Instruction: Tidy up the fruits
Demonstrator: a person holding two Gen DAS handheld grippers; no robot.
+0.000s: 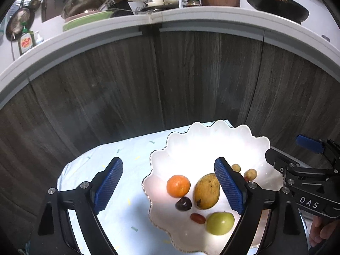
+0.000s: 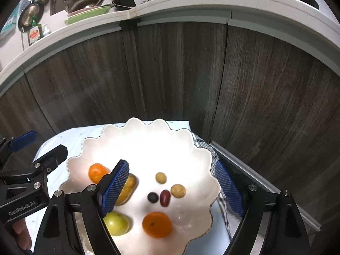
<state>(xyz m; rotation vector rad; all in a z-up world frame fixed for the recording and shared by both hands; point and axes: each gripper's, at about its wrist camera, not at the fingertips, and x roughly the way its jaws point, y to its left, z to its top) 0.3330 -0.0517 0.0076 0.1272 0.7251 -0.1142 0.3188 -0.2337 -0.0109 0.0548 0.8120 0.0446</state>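
A white scalloped plate [image 1: 212, 144] [image 2: 148, 144] lies on a pale cloth and holds the fruit. In the left wrist view I see an orange [image 1: 178, 186], a mango [image 1: 207, 191], a dark plum [image 1: 183, 204], a red grape [image 1: 197, 218], a green apple [image 1: 220, 223] and two small tan fruits [image 1: 250, 174]. The right wrist view adds a second orange [image 2: 156, 224], a dark grape [image 2: 153, 197] and a red grape [image 2: 165, 198]. The left gripper [image 1: 168, 162] [image 2: 39, 146] hangs open over the plate's left part, gripping nothing. The right gripper [image 2: 171, 164] [image 1: 293, 150] is open above the plate, also gripping nothing.
Dark wood cabinet doors [image 1: 170, 80] rise just behind the small table. The counter [image 1: 148, 19] above carries pots, dishes and a black wok [image 1: 276, 6]. A checked cloth [image 2: 223, 201] lies under the plate's right edge, beside a metal rail [image 2: 265, 182]. A hand [image 1: 318, 229] holds the right gripper.
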